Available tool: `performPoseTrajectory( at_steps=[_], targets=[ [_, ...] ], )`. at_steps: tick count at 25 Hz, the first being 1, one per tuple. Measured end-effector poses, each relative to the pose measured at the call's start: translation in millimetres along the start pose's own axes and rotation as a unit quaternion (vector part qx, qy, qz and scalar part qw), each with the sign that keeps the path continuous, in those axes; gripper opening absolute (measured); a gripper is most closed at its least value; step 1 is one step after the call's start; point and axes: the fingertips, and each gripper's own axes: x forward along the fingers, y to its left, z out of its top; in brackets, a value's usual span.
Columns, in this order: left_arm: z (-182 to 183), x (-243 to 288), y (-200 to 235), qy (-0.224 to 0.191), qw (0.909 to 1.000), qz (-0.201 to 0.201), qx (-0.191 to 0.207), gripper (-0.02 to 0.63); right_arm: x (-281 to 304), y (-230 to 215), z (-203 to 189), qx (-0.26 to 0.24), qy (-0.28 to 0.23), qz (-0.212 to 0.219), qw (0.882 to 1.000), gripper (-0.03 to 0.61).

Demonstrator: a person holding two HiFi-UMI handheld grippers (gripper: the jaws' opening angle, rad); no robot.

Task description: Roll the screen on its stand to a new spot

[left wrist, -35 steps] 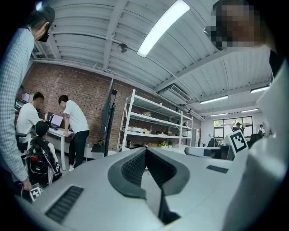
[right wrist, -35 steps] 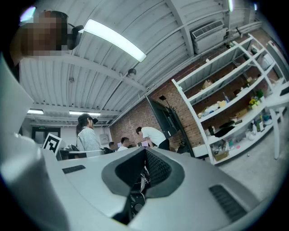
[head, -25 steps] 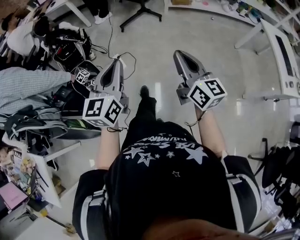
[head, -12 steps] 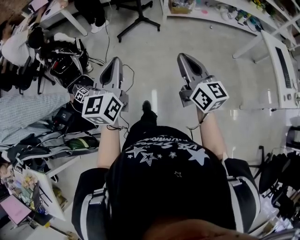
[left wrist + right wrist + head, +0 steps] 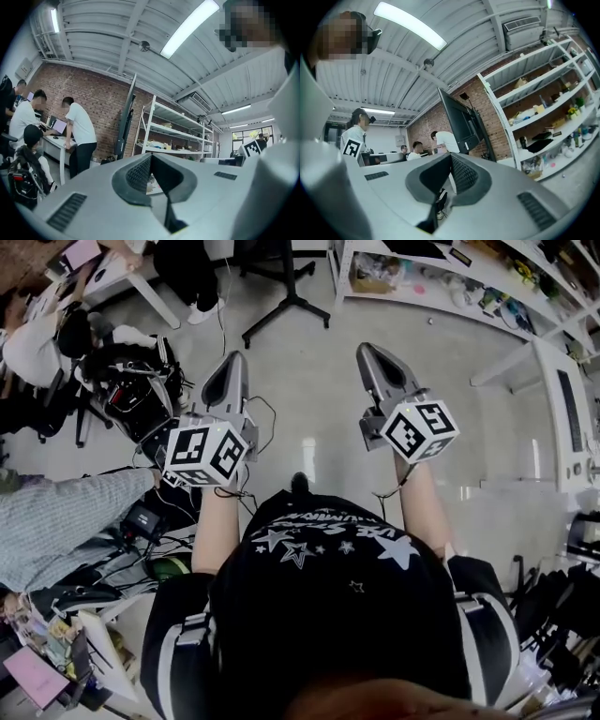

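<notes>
The screen [image 5: 126, 119] is a tall black panel on a stand, seen edge-on against the brick wall in the left gripper view. In the right gripper view the screen [image 5: 461, 123] hangs tilted beside the white shelves. The stand's black legs [image 5: 284, 307] spread on the floor at the top of the head view, ahead of both grippers. My left gripper [image 5: 232, 362] and right gripper [image 5: 368, 351] are held out level side by side, short of the stand and touching nothing. Both are shut, with nothing between the jaws.
White shelving [image 5: 422, 282] lines the far wall to the right of the stand. People work at desks [image 5: 56, 136] on the left. Bags and cables [image 5: 141, 395] lie on the floor at the left. A white table [image 5: 562, 399] stands at the right.
Both grippers have travelled forward across the floor with the person. The stand's legs and the shelving have come closer, and the bags at the left have slid back.
</notes>
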Motion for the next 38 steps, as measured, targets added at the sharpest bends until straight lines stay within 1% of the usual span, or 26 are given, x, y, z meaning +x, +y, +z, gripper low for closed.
performPoseTrajectory(
  at_steps=[4, 9, 16, 20, 24, 29, 36, 38],
  targets=[
    [5.5, 31.0, 32.5, -0.005, 1.0, -0.004, -0.001, 0.011, 42.4, -8.1, 2.8, -0.002, -0.007, -0.001, 1.0, 0.006],
    [3.1, 63.4, 49.0, 0.001, 0.9997, -0.025, 0.004, 0.011, 75.5, -24.7, -5.9, 0.011, -0.004, -0.018, 1.0, 0.006],
    [-3.5, 83.3, 71.1, 0.008, 0.9998, -0.016, -0.007, 0.011, 101.4, -37.7, -18.1, 0.021, 0.014, -0.022, 0.999, 0.006],
    [-8.1, 97.7, 83.8, 0.012, 0.9999, -0.006, -0.01, 0.011, 123.6, -46.1, -19.5, 0.021, 0.018, -0.01, 1.0, 0.006],
    [-5.5, 121.7, 93.8, 0.006, 1.0, 0.003, 0.001, 0.011, 158.7, -62.8, -16.4, 0.025, 0.016, 0.008, 1.0, 0.006],
    [-2.9, 163.8, 113.9, 0.005, 0.9999, 0.008, 0.007, 0.012, 212.7, -84.4, -6.5, 0.025, 0.015, 0.039, 0.999, 0.006],
    [2.4, 229.8, 145.4, 0.009, 0.9997, 0.023, 0.009, 0.012, 288.8, -124.9, 11.3, 0.027, 0.022, 0.064, 0.997, 0.006],
    [5.4, 247.3, 153.4, 0.004, 0.9996, 0.028, 0.008, 0.014, 306.9, -134.8, 16.0, 0.025, 0.023, 0.072, 0.997, 0.006]
  ],
)
